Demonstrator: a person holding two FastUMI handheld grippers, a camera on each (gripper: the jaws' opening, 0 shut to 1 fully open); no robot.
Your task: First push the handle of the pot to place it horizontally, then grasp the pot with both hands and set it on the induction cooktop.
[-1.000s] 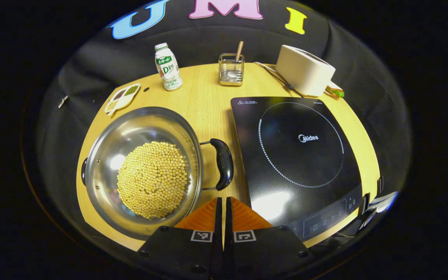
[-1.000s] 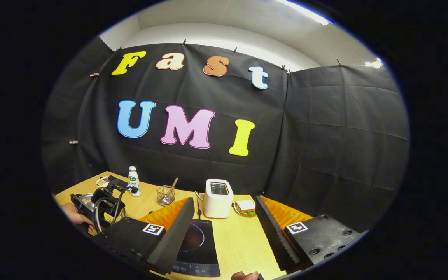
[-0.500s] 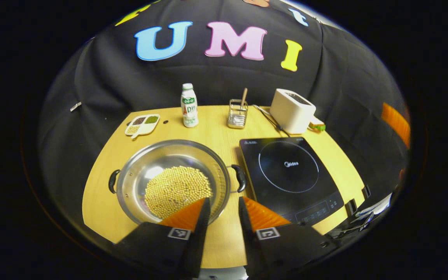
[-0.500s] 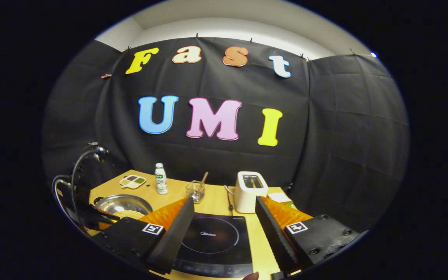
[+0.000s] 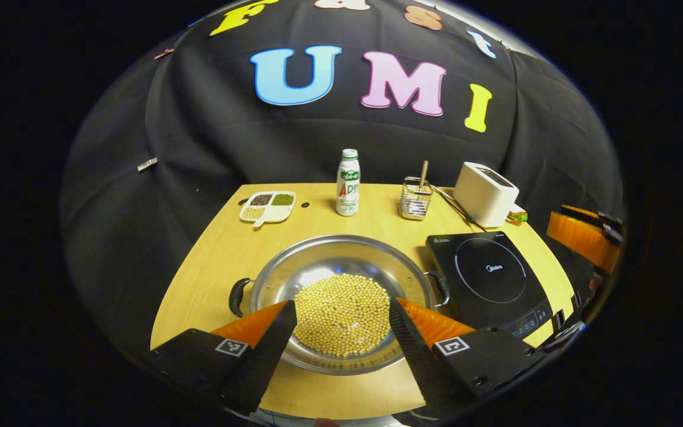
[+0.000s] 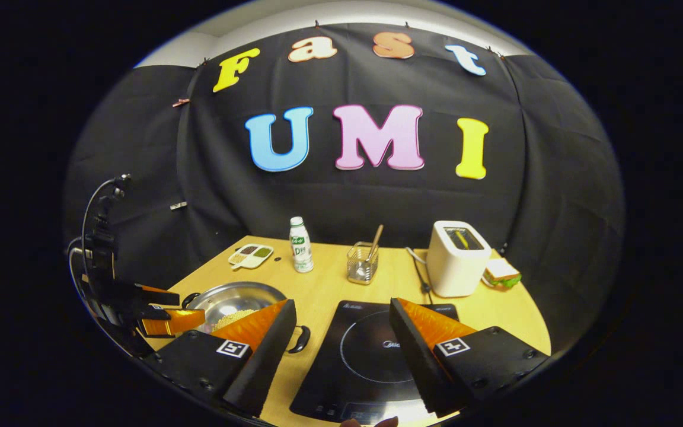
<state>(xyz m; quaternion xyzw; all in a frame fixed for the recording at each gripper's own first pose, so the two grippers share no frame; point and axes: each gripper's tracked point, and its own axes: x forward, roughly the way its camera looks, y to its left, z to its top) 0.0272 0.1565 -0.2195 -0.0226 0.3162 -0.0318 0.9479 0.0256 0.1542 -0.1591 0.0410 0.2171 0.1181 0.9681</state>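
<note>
A wide steel pot (image 5: 341,267) holding yellow beans (image 5: 342,313) sits on the wooden table (image 5: 223,249), its two black handles (image 5: 236,296) pointing left and right. The black induction cooktop (image 5: 492,276) lies just right of it. My left gripper (image 5: 341,323) hovers open above the pot's near rim, nothing between its fingers. In the right gripper view, my right gripper (image 6: 341,320) is open above the cooktop (image 6: 371,350), with the pot (image 6: 232,299) at its left and the left gripper (image 6: 163,320) beyond it. The right gripper (image 5: 581,237) also shows at the far right of the left gripper view.
Along the table's back stand a sectioned dish of beans (image 5: 267,204), a small bottle (image 5: 347,190), a wire holder with a spoon (image 5: 415,201), a white toaster (image 5: 485,193) with its cord, and a sandwich (image 6: 500,271). The table's front edge is close below both grippers.
My left gripper went from shut beside the pot's right handle to open, pulling back and centring over the pot. The right gripper tilted down and swung left toward the cooktop.
</note>
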